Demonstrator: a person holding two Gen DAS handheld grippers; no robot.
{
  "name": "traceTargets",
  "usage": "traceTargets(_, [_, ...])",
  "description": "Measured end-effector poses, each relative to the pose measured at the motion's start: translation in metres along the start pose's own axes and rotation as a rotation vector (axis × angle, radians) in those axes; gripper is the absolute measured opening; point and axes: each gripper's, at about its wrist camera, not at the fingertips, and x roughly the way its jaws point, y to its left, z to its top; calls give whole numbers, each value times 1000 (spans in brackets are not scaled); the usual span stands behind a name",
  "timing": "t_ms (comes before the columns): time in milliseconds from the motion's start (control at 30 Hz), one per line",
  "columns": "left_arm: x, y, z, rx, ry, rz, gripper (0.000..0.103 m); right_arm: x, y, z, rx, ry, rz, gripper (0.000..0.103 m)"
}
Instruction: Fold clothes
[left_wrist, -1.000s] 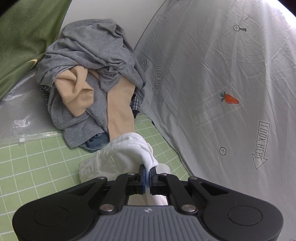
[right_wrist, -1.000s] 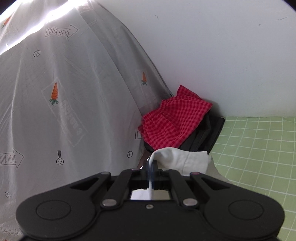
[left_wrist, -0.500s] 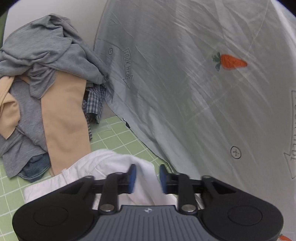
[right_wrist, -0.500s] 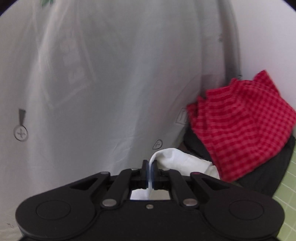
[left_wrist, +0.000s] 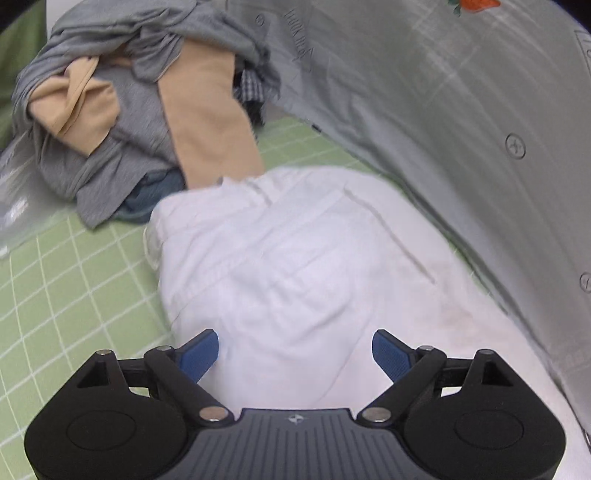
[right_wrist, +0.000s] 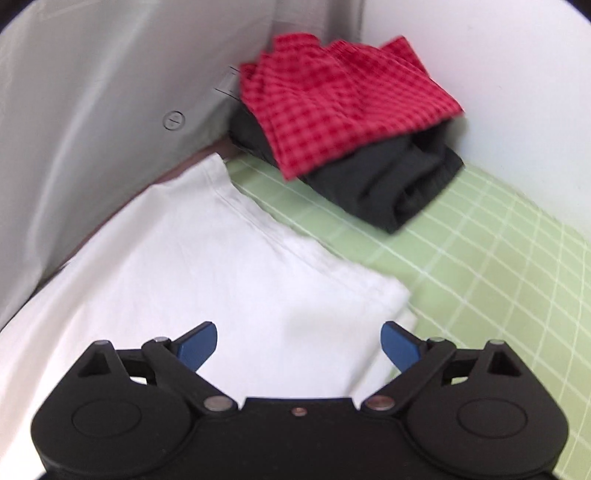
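Observation:
A white garment (left_wrist: 295, 251) lies flat on the green grid mat (left_wrist: 55, 280); it also shows in the right wrist view (right_wrist: 207, 266), folded with a seamed edge. My left gripper (left_wrist: 294, 350) is open and empty just above the garment's near part. My right gripper (right_wrist: 299, 345) is open and empty above the garment's near corner.
A heap of grey, tan and blue clothes (left_wrist: 122, 110) lies at the back left. A grey sheet with carrot prints (left_wrist: 461, 110) hangs over the garment's far side. A folded red checked cloth (right_wrist: 340, 96) on a black garment (right_wrist: 388, 184) sits by the white wall.
Both grippers have opened and let go of the white garment, which now lies spread on the mat. The left opened first, the right after. Both views have tipped downward.

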Motion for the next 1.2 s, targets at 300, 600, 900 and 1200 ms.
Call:
traceTargets(300, [26, 16, -21, -82, 76, 0, 87, 15, -18, -32, 103, 50, 22, 92])
traceTargets(600, [21, 14, -19, -85, 67, -91, 20, 5, -20, -27, -41, 3, 10, 4])
traceTargets(900, [-18, 76, -49, -90, 96, -131, 18, -40, -83, -64, -39, 18, -4, 4])
traceTargets(1200, [-71, 132, -101, 1, 66, -89, 25, -94, -144, -118, -74, 44, -1, 9])
